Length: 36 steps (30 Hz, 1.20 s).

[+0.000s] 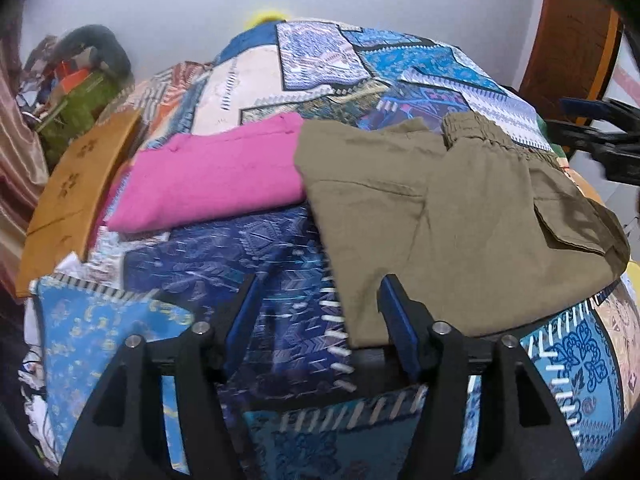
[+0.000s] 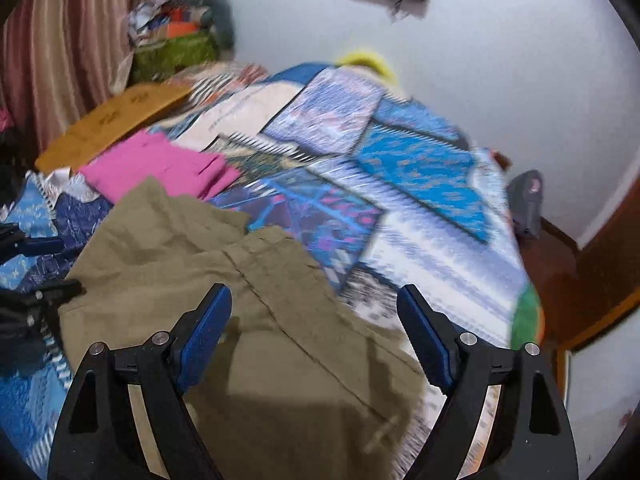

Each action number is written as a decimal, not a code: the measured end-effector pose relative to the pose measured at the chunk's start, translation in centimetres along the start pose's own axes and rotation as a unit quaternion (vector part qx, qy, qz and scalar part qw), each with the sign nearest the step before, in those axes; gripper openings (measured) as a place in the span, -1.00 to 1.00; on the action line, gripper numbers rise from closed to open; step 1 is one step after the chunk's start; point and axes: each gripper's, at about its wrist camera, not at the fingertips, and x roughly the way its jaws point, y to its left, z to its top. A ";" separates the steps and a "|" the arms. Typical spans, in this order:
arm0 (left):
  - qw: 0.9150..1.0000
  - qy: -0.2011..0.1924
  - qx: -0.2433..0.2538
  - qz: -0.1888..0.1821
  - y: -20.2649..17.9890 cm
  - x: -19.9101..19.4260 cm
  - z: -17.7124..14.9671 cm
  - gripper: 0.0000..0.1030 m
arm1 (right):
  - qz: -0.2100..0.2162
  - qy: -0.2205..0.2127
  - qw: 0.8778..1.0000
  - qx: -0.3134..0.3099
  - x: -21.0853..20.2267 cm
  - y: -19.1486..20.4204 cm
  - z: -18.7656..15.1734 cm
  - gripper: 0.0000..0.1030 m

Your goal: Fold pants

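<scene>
Though blurry on the right-hand view, could make out both tools fine. Found the left gripper (image 1: pixel 320 284) spread wide, with nothing pinched between the blue pads (image 1: pixel 400 320). Saw its right finger over the near hem of the olive pants (image 1: pixel 440 216), but couldn't tell whether touching or just above. Saw mostly bare patchwork bedspread (image 1: pixel 240 264) through the gap.

Found the right gripper (image 2: pixel 313 292) just as wide, gripping nothing, hovering over the same pants (image 2: pixel 240 280) with the cloth filling most of the gap. Also caught it from the left camera, off past the waistband end (image 1: pixel 592 136).

Spotted the pants lying flat-ish on the bedspread, on the right half in the left view. Noted the elastic waistband at the far right corner, a flap pocket near the right edge, and a few wrinkles on top. Looked partly doubled over, but couldn't say for sure.

Saw a folded pink garment (image 1: pixel 212 184) just beside them on the left, with the olive edge lapping over its corner. Beyond that, noticed a mustard-coloured board (image 1: pixel 68 196) at the bed's left edge. Then a green basket (image 1: pixel 80 108) stuffed with clutter, next to a striped curtain (image 2: pixel 60 40). Picked out a grey bag (image 2: pixel 528 200) on the floor off the far right corner, against the white wall.
</scene>
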 end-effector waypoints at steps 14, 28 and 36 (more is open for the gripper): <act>0.996 0.018 -0.051 -0.067 1.9 1.1 1.6 0.54 | 0.016 0.053 0.982 0.180 -3.1 -5.8 -9.5 0.62; 0.991 0.048 -0.050 -0.118 -0.8 6.4 3.9 0.55 | 0.103 0.116 0.956 0.250 4.2 -7.5 -11.0 0.62; 0.984 0.061 -0.059 -0.155 -1.4 7.8 5.0 0.33 | 0.169 0.134 0.945 0.248 6.3 -8.4 -10.7 0.62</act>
